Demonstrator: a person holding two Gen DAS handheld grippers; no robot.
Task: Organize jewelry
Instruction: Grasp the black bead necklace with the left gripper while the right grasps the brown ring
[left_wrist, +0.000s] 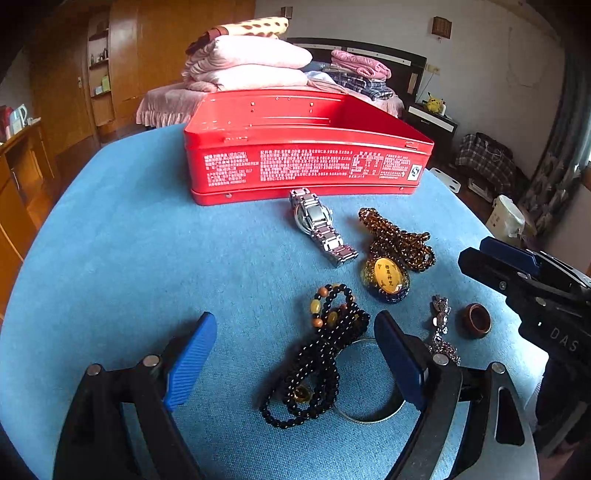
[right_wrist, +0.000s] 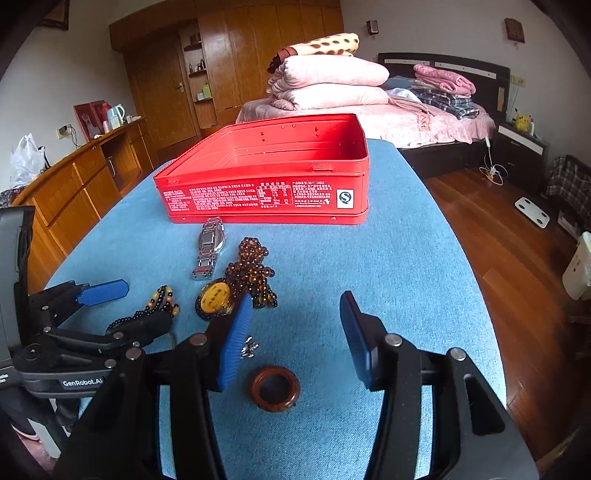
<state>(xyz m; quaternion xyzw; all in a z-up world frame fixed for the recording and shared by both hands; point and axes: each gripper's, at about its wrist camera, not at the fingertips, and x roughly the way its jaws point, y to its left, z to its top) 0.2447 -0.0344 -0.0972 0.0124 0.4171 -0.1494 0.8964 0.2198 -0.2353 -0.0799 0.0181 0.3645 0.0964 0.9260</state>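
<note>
Open red rectangular metal tin (left_wrist: 306, 162) stood on blue cloth-covered surface (left_wrist: 129, 258). Before the tin: steel-link wristwatch (left_wrist: 317, 229), amber bead necklace (left_wrist: 399, 243), black bead strand (left_wrist: 317, 365), brown wooden ring (right_wrist: 275, 387). Left gripper (left_wrist: 295, 354) gaped wide over the strand; right gripper (right_wrist: 295, 332) stood part-open, empty, over the ring.

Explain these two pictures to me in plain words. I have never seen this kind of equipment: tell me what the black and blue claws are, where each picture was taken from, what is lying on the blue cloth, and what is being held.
The claws are hand-held two-finger grippers, one in each of a person's hands, each with its own camera. One picture looks along the left gripper, the other along the right gripper.

On the blue cloth stand an open, empty red tin, a silver watch, amber beads with a yellow pendant, a black bead necklace over a metal bangle, a sparkly piece and a brown wooden ring.

Nothing is held. Both grippers are open: the left over the black necklace, the right over the ring.
</note>
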